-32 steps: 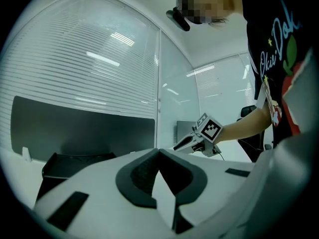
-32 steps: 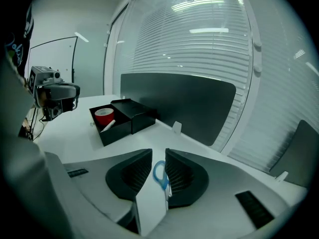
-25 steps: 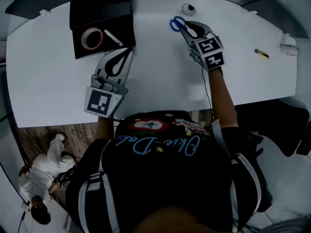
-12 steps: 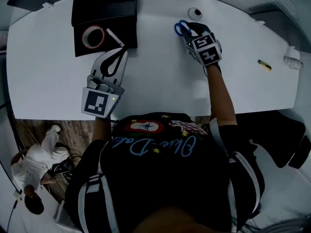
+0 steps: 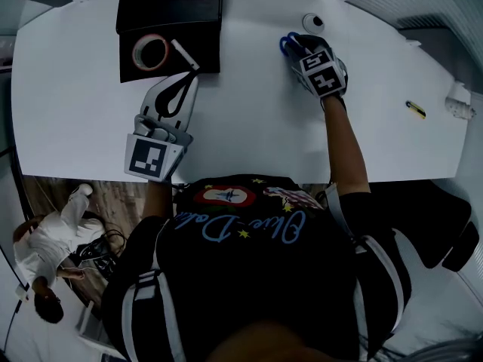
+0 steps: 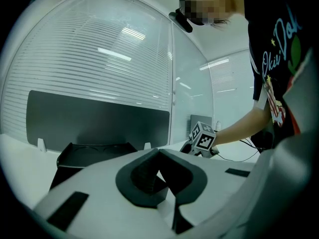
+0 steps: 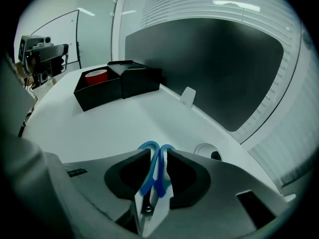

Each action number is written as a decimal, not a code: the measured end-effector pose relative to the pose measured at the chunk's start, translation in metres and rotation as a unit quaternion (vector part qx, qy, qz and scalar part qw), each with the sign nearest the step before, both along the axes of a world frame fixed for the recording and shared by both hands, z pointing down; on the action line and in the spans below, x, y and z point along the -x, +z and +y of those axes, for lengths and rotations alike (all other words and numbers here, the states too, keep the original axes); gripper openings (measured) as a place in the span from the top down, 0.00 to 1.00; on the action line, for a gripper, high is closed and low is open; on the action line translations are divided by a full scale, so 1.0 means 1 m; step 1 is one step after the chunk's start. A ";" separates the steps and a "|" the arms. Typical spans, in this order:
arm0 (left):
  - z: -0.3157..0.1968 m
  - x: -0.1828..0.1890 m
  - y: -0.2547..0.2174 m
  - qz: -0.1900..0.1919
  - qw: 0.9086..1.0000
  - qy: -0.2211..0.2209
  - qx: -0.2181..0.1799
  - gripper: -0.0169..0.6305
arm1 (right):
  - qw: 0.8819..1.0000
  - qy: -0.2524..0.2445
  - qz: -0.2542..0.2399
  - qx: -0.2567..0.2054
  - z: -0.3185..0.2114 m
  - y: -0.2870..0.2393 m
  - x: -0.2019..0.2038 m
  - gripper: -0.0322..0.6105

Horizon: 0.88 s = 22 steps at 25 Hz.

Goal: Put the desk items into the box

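Right gripper (image 5: pixel 293 42) is descending onto the scissors (image 7: pixel 160 180) right of the box (image 5: pixel 170 10), its jaws just opening astride the handles, while the left gripper (image 5: pixel 192 80) is idling closed and empty, tape (image 5: pixel 136 51) already lying boxed.

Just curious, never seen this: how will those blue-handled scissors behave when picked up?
With metal blades, the scissors look stiff, so they probably won't flop. Their blades pivot on one visible screw, so they may swing open if lifted by one loop. Lying flat on the smooth white desk, they could slide when nudged.
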State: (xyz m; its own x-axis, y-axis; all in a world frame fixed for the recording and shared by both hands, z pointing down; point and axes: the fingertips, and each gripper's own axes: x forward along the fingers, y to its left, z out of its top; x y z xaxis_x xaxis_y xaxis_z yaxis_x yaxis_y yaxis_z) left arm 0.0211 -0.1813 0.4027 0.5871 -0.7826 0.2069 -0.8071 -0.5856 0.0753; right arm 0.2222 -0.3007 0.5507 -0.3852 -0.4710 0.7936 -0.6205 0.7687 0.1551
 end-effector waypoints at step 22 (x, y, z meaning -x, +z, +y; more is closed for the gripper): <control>0.006 0.006 0.004 0.011 1.000 -0.004 0.000 0.97 | 0.991 0.028 -0.057 0.116 -0.007 0.010 -0.003 0.83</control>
